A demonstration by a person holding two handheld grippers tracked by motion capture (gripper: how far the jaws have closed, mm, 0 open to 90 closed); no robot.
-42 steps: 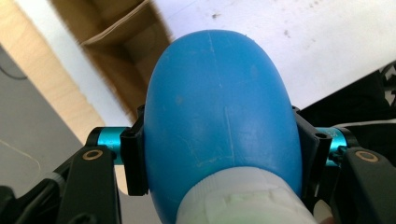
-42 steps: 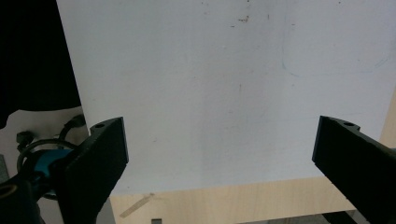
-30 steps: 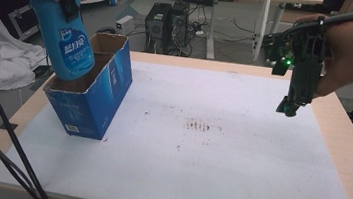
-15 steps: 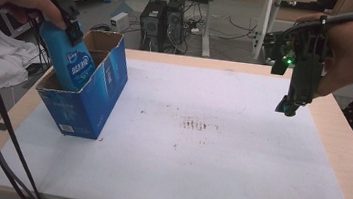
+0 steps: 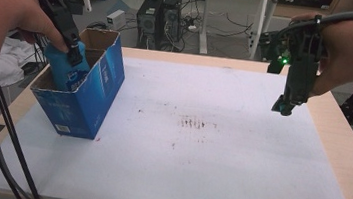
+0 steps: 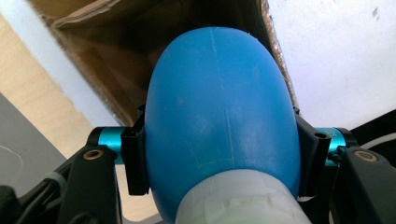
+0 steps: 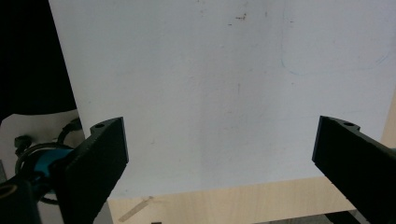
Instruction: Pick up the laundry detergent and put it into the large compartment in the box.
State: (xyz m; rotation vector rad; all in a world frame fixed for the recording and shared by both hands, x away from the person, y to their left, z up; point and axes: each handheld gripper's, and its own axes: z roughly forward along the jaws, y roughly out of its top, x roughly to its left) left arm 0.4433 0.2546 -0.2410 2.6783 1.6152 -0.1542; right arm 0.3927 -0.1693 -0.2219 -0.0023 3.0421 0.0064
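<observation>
Clearly, the left gripper [image 5: 74, 52] is lowering a blue bottle [image 5: 69, 74] into the open cardboard box [image 5: 88, 102] at the left of the tabletop [image 5: 238, 162]; doing it well likely means keeping the bottle upright and clear of the box walls before letting go. Its fingers [image 6: 135, 158] clamp the bottle's shoulders, just above the white cap. Farther right, the right gripper [image 5: 284, 104] hovers with fingers [image 7: 100, 158] spread wide, empty.

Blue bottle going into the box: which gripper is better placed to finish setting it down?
Left. The left gripper is shut on the blue bottle, already partly inside the cardboard box. The right gripper hangs open over the white sheet, far from the box.
</observation>
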